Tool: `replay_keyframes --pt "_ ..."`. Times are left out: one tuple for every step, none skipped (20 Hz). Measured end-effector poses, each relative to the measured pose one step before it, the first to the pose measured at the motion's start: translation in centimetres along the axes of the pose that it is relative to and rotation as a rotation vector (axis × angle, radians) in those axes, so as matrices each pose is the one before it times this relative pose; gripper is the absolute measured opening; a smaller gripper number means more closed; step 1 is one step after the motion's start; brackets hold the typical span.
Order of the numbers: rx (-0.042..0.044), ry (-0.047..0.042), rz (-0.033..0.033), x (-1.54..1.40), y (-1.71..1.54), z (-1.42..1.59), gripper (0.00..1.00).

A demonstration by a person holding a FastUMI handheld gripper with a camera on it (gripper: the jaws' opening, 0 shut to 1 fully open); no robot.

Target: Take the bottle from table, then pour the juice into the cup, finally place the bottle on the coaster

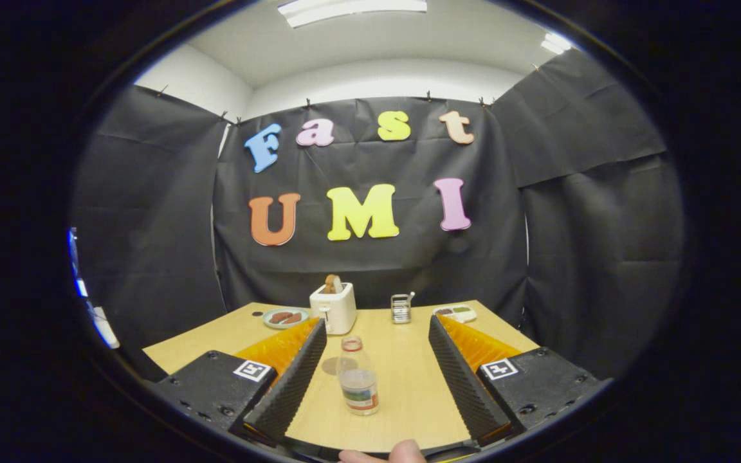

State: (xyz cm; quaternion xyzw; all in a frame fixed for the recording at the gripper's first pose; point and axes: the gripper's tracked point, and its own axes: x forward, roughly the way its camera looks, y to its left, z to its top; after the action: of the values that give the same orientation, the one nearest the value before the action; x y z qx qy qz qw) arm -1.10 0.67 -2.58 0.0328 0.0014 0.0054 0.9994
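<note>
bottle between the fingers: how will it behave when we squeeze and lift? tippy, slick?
The bottle stands upright between the open fingers, untouched. It is tall and narrow, so an off-centre nudge probably tips it. It looks like clear plastic, so likely smooth and slightly squashy. Little liquid shows, so probably light.

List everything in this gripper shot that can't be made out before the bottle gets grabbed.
- Clear plastic bottle, between the open gripper fingers: label too small to make out.
- Flat round thing beside the bottle: partly hidden behind a finger; coaster or shadow, unclear.
- Cup: the small metal object beyond the fingers is too small to identify.
- Tray and plate contents: too small.
- White toaster: partly hidden.
</note>
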Motion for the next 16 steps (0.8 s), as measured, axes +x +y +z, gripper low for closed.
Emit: replay_keyframes --pt "0.00075 0.00761 -0.00339 0.026 -0.048 -0.533 1.0" --pt "-0.00512 0.00358 -0.00082 0.088 0.191 -0.409 1.0" --pt "-0.00667 0.00331 -0.00025 0.087 0.223 -0.435 1.0" --pt "-0.01004 0.00174 -0.00152 0.171 0.192 -0.462 1.0" --pt "-0.01327 0.00956 -0.00101 0.118 0.21 -0.616 1.0" --pt "-0.00677 0.00587 0.00194 0.136 0.273 -0.546 1.0" --pt "-0.00328 0.0022 0.00158 0.209 0.25 -0.266 1.0" --pt "-0.00115 0.00462 0.00165 0.228 0.183 -0.396 1.0" --pt "-0.0014 0.00634 0.00127 0.199 0.188 -0.282 1.0" --pt "-0.00297 0.00342 -0.0012 0.198 0.122 -0.42 1.0" --pt "-0.00391 0.00434 -0.00192 0.139 0.115 -0.244 1.0" --pt "-0.00674 0.00421 0.00009 0.217 0.195 -0.363 1.0" --pt "-0.00638 0.00581 -0.00045 0.217 0.152 -0.409 1.0" --pt "-0.00839 0.011 0.00068 0.319 0.153 -0.611 1.0" --pt "-0.00753 0.00906 -0.00319 0.338 0.116 -0.667 1.0" --pt "-0.01064 0.01305 -0.0016 0.341 0.117 -0.761 1.0"
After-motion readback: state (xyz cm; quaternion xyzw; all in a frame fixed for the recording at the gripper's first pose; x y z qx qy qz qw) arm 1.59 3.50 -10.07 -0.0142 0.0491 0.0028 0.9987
